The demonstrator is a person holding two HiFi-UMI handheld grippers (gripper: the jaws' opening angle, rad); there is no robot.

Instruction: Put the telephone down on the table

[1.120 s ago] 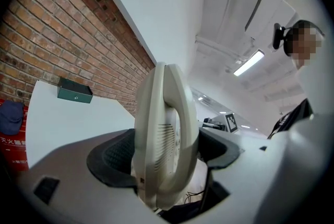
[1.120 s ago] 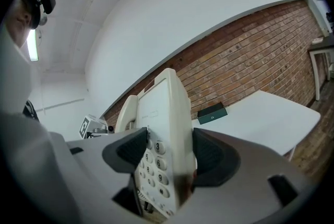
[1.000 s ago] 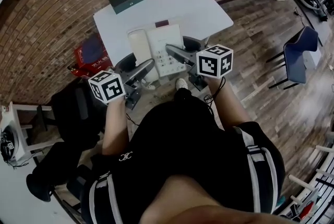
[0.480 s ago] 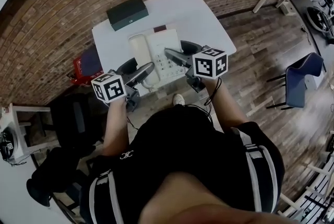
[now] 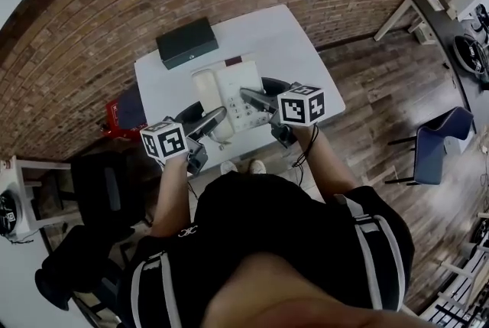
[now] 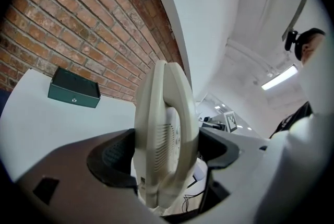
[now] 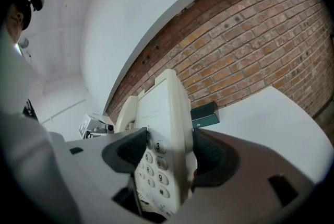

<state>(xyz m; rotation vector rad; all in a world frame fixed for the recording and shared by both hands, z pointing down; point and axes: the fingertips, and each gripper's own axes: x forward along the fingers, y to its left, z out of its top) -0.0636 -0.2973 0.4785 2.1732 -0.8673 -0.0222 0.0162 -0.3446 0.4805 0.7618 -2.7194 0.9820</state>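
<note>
The white telephone [image 5: 228, 86], handset on its left side and keypad on the right, is held between both grippers over the near half of the white table [image 5: 290, 43]. My left gripper [image 5: 212, 120] is shut on the handset side [image 6: 163, 129]. My right gripper [image 5: 254, 98] is shut on the keypad side [image 7: 163, 139]. In the left gripper view the jaws [image 6: 164, 151] press on the phone's edge. The right gripper view shows the same grip [image 7: 166, 154] beside the number keys. Whether the phone's base touches the tabletop cannot be told.
A dark green box [image 5: 186, 42] sits at the table's back left, also in the left gripper view [image 6: 73, 94]. A small dark red item [image 5: 233, 60] lies just beyond the phone. Red thing [image 5: 122, 111] and a black chair [image 5: 103, 177] are left; a blue chair [image 5: 439, 141] right.
Both grippers have carried the telephone forward, from overhanging the table's near edge to further over the tabletop. Both stay shut on it.
</note>
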